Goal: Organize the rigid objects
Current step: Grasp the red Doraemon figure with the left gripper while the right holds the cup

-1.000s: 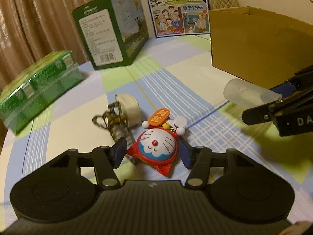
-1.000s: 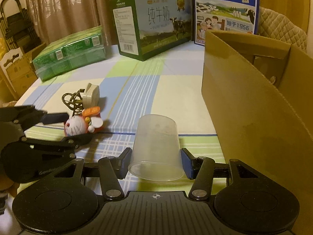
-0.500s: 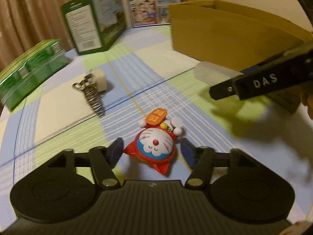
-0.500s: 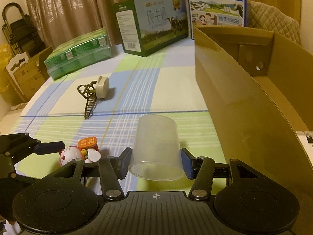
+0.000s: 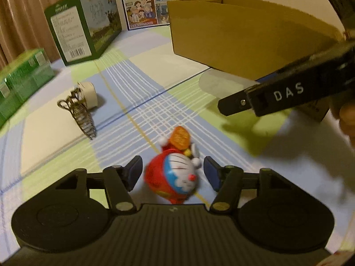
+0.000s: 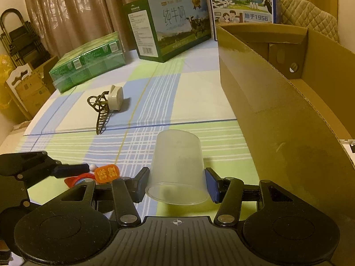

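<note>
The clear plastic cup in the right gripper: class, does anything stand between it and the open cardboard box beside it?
Only the box's own wall. The clear plastic cup, clamped in the right gripper, sits low beside the cardboard box, whose near side wall rises above it. No other object lies between them, so the cup probably has to go over that wall.

1. The left gripper [image 5: 173,173] points down at an angle toward the tabletop, its jaws having just been closing; a red-and-blue toy figure [image 5: 175,177] sits between the pads with a gap showing on each side.
2. The right gripper [image 6: 176,182] also angles downward, its blue pads pressed against the sides of a translucent plastic cup [image 6: 177,168].
3. Fingers [image 5: 347,119] of the person's hand show at the frame's right edge.
</note>
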{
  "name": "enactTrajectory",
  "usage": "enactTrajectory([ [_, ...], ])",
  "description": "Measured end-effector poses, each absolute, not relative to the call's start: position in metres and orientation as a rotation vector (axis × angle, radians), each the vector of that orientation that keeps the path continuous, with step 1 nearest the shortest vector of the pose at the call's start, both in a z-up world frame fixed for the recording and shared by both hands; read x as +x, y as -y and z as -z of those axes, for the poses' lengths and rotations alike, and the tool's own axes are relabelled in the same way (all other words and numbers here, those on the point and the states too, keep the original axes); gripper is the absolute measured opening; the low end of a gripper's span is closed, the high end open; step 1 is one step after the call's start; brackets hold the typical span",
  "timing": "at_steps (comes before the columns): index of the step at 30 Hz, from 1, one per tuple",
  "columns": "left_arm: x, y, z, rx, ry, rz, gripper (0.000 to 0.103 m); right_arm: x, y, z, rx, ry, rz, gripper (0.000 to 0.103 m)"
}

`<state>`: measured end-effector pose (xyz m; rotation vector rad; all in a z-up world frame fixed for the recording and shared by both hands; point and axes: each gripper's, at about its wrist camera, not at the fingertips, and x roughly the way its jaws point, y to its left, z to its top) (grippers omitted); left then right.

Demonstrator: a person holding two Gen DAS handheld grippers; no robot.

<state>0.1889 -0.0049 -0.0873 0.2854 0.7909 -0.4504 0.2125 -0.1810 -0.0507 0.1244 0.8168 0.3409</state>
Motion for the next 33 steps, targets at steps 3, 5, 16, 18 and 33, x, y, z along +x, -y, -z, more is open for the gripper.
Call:
enactTrajectory([
  [3, 0.189, 0.001, 0.087, 0.222, -0.811, 0.438, 0.055, 0.213, 0.181, 0.051, 0.126, -0.818, -0.336, 0.050],
  [5, 0.189, -0.004, 0.087, 0.167, -0.833, 0.437, 0.053, 0.214, 0.182, 0.051, 0.129, -0.820, -0.335, 0.050],
  [16, 0.194, -0.016, 0.085, 0.062, -0.863, 0.428, 0.041, 0.215, 0.183, 0.051, 0.138, -0.818, -0.339, 0.050],
  [18, 0.195, -0.015, 0.086, 0.060, -0.866, 0.427, 0.041, 0.214, 0.182, 0.051, 0.139, -0.818, -0.339, 0.050],
  [33, 0.193, -0.016, 0.082, 0.014, -0.856, 0.407, 0.040, 0.213, 0.181, 0.049, 0.141, -0.814, -0.339, 0.050],
])
